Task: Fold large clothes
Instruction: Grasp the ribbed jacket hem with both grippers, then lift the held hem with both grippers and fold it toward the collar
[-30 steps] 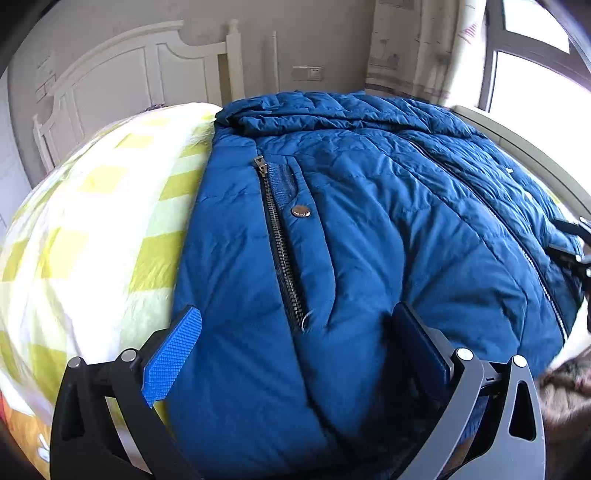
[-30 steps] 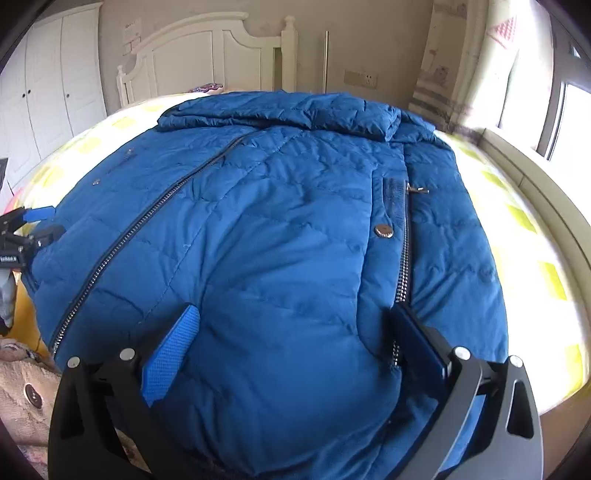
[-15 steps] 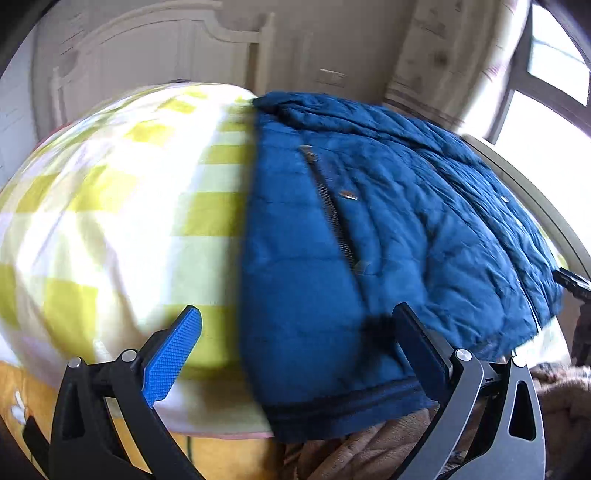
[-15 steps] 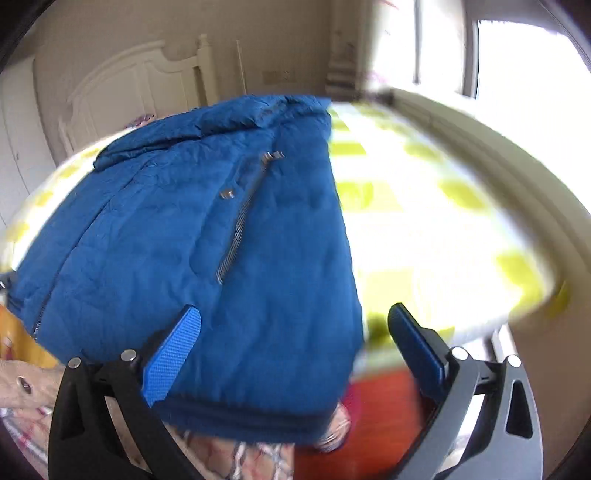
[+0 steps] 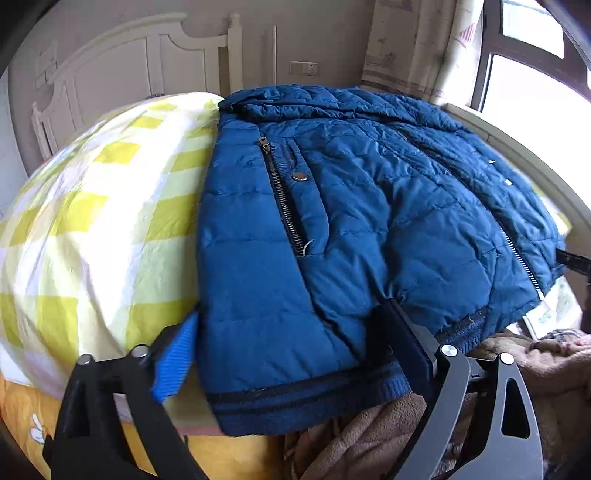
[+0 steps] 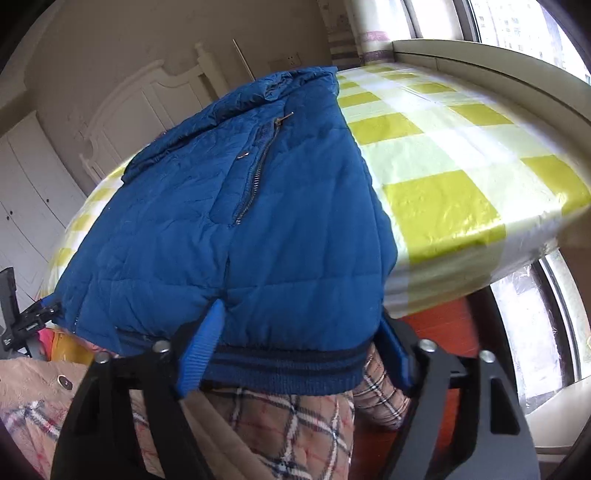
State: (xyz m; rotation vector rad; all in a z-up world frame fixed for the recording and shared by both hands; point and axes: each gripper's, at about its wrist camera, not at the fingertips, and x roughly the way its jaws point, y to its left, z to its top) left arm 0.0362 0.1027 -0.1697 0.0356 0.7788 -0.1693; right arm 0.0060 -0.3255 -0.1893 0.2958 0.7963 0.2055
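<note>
a blue puffer jacket (image 5: 369, 221) lies spread flat on a bed (image 5: 92, 221) covered in a yellow and white checked sheet, its ribbed hem (image 5: 306, 402) hanging over the near edge and its collar toward the white headboard (image 5: 129, 62) at the far end. the front zipper (image 5: 517, 251) is closed, and a pocket zipper (image 5: 282, 199) with a metal snap beside it shows on the left panel.

the left tool (image 5: 291, 350) has its jaws set apart, straddling the near left corner of the jacket; one blue pad sits at the jacket's left edge and the dark finger presses into the padding further right. whether it pinches the cloth cannot be told.

the right tool (image 6: 299, 354) also has its jaws spread, straddling the near right corner at the hem (image 6: 284, 369), pads touching the fabric on either side.

below the hem a tan plaid garment (image 6: 277, 424) lies heaped. a window (image 6: 517, 22) lights the right side.
</note>
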